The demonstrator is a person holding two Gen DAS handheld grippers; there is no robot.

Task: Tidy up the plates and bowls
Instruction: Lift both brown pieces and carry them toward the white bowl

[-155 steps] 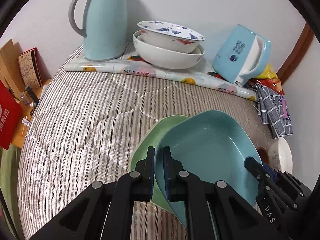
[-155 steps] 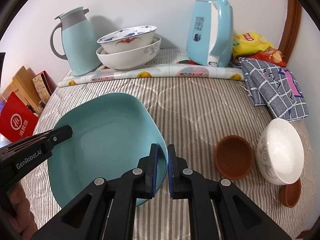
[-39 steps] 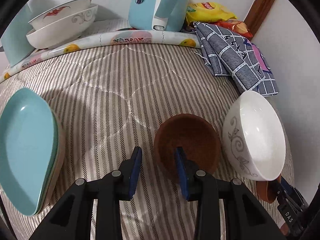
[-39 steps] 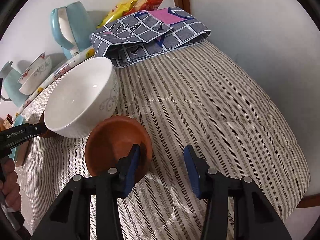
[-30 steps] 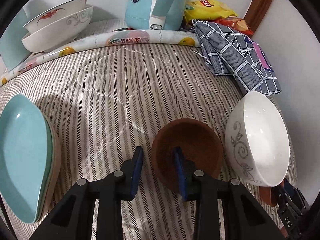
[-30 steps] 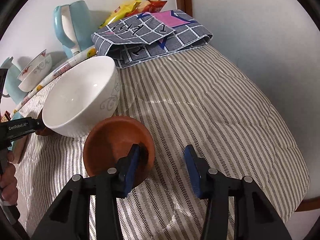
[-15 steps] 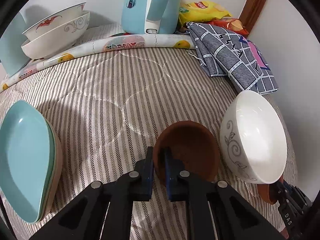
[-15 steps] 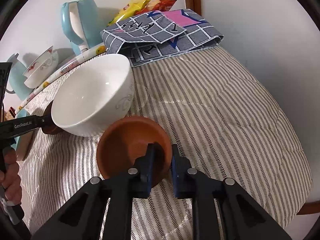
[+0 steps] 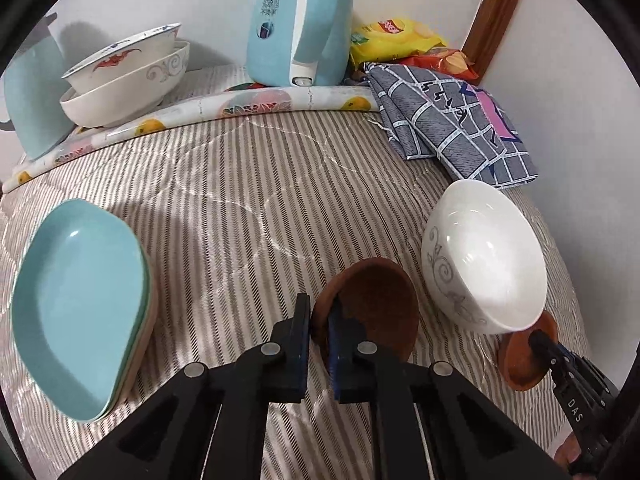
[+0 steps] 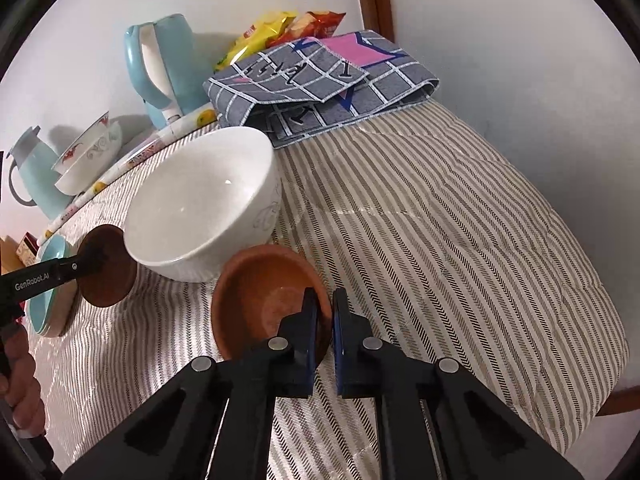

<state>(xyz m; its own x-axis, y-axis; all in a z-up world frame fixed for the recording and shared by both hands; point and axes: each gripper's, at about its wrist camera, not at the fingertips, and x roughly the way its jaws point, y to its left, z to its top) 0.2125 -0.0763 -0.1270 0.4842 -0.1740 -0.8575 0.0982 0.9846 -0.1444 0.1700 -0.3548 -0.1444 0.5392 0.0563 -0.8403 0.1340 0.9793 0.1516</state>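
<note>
Two brown bowls sit on the striped quilt (image 9: 240,184), one on each side of the white bowl (image 9: 486,256). The left gripper (image 9: 319,320) has its jaws pinched on the rim of the dark bowl (image 9: 376,304), tilted up; its side reads "GenRobot.AI". The right gripper (image 10: 325,312) has its jaws clamped on the rim of the orange-brown bowl (image 10: 260,292); "DAS" shows on it. Teal plates (image 9: 76,304) are stacked to the left. The kettle (image 9: 300,24) label is unreadable.
</note>
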